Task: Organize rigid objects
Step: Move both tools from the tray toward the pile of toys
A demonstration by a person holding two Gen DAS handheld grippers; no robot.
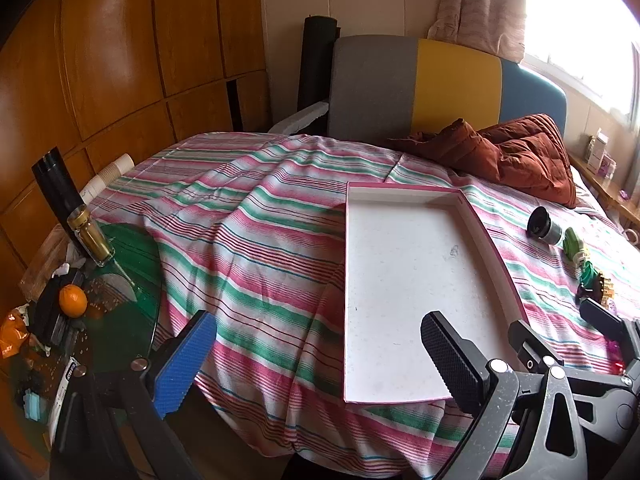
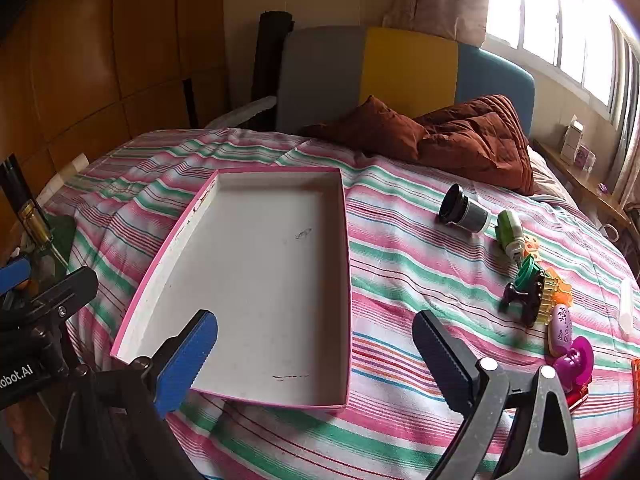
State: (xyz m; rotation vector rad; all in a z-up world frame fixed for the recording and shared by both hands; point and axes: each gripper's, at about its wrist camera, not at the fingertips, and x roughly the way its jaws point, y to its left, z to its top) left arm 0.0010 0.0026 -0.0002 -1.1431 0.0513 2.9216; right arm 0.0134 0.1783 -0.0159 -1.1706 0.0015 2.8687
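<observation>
Both my grippers, left (image 1: 318, 354) and right (image 2: 314, 350), hang spread and empty over the tray's (image 2: 347, 280) near end. Nothing's sorted yet, I judge. Right of the tray lie small toys (image 2: 532, 296), then a lens (image 2: 464, 210) farther back; next I'd reach right.

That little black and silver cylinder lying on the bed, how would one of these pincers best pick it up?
Grip the silver barrel of the cylinder, from above, fingers across its narrow width. It lies on its side with the wider black end toward the box, so the slimmer middle probably fits best. The open right gripper is nearer.
</observation>
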